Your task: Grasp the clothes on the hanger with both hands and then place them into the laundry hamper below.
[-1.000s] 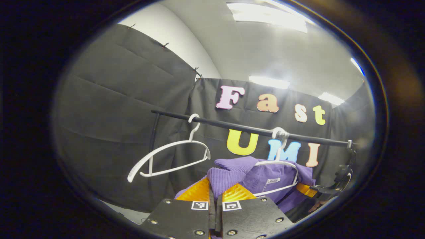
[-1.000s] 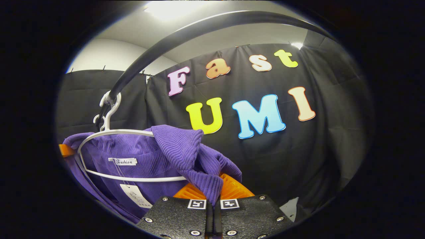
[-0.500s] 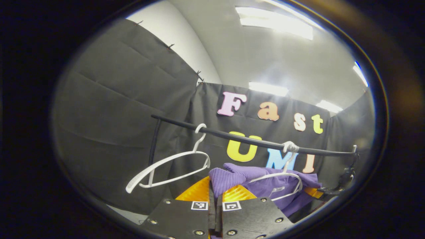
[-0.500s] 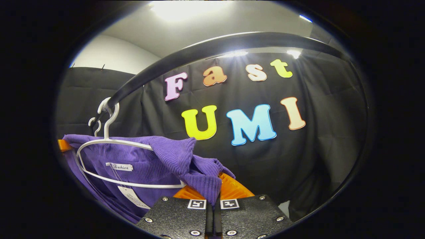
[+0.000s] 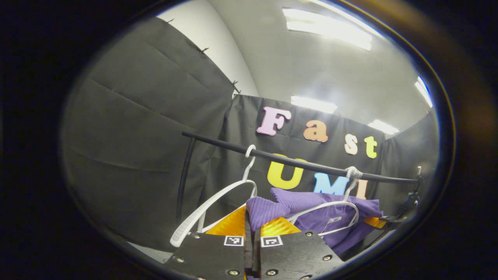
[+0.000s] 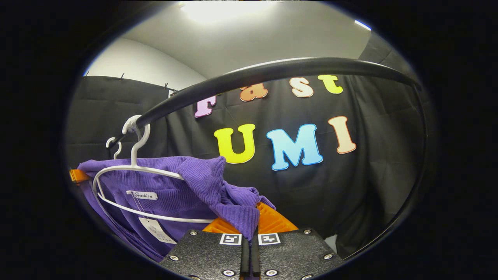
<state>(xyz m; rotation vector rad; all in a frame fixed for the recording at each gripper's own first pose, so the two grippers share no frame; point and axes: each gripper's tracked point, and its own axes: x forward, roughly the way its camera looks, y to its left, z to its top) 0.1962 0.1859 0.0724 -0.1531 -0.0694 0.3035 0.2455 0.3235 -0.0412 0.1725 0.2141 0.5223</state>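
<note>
A purple ribbed knit garment [image 5: 319, 212] hangs on a white hanger [image 5: 352, 204] hooked over the black rail [image 5: 295, 161]. My left gripper [image 5: 253, 222] is shut on a bunched fold of its left shoulder. In the right gripper view the same garment [image 6: 175, 186] drapes over the hanger [image 6: 134, 168] under the rail [image 6: 253, 76]. The right gripper [image 6: 251, 221] is shut on a fold of the other shoulder. That gripper [image 5: 391, 219] also shows at the garment's far end in the left gripper view. A neck label and a paper tag [image 6: 153, 229] hang inside the collar.
An empty white hanger [image 5: 212, 210] hangs on the rail just left of the garment, close to my left gripper. The rail's upright post [image 5: 183, 182] stands at the left end. Black cloth walls enclose the booth behind the rail.
Both grippers stay clamped on the garment. The empty hanger has slid right along the rail toward my left gripper. In the right gripper view the rail now sits lower in the frame.
</note>
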